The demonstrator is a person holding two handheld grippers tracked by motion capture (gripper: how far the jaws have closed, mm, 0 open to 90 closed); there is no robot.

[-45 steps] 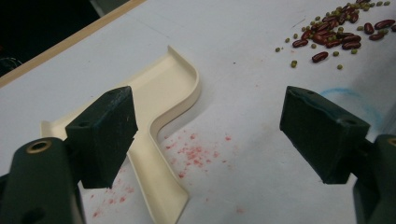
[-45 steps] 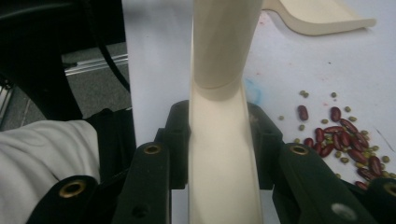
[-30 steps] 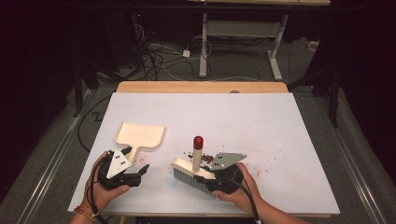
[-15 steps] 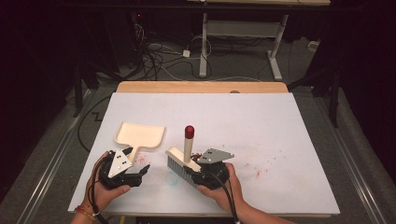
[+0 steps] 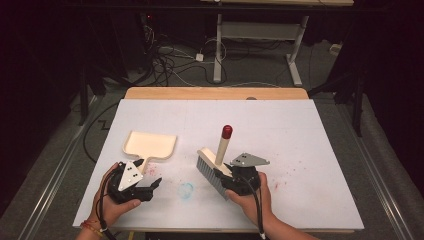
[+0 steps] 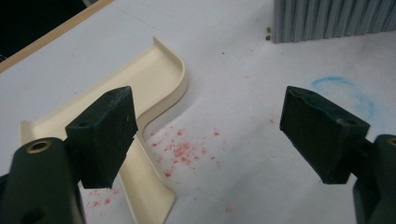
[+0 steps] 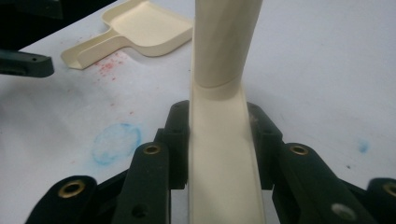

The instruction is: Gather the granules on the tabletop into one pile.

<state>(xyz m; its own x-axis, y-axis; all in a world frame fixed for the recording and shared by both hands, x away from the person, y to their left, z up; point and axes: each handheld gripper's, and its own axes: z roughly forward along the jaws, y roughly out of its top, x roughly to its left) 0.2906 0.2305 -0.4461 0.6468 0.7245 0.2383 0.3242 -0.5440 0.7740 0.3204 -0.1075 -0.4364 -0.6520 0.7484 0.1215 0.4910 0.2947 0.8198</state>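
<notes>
A cream brush with grey bristles [image 5: 209,172] and a red-tipped handle [image 5: 227,132] stands bristles-down on the white table [image 5: 310,130], near the front. My right gripper [image 5: 228,178] is shut on the brush's cream back [image 7: 219,154], with the handle rising just past the jaws. A cream dustpan [image 5: 150,144] lies flat to the left, its short handle pointing at my left gripper [image 5: 152,185]. That left gripper [image 6: 229,126] is open with nothing between the jaws, and the dustpan handle [image 6: 144,186] lies under its left jaw. The bristles [image 6: 331,18] show ahead of it.
Red crumbs [image 6: 182,150] lie scattered beside the dustpan handle, and more red specks [image 5: 300,171] lie right of the brush. A blue chalk smear [image 5: 186,190] marks the table between the two grippers. Desk legs and cables [image 5: 170,60] stand on the floor behind the table.
The right gripper carried the brush left toward the dustpan, then back right and a little farther from the front edge. The left gripper and the dustpan stayed where they were.
</notes>
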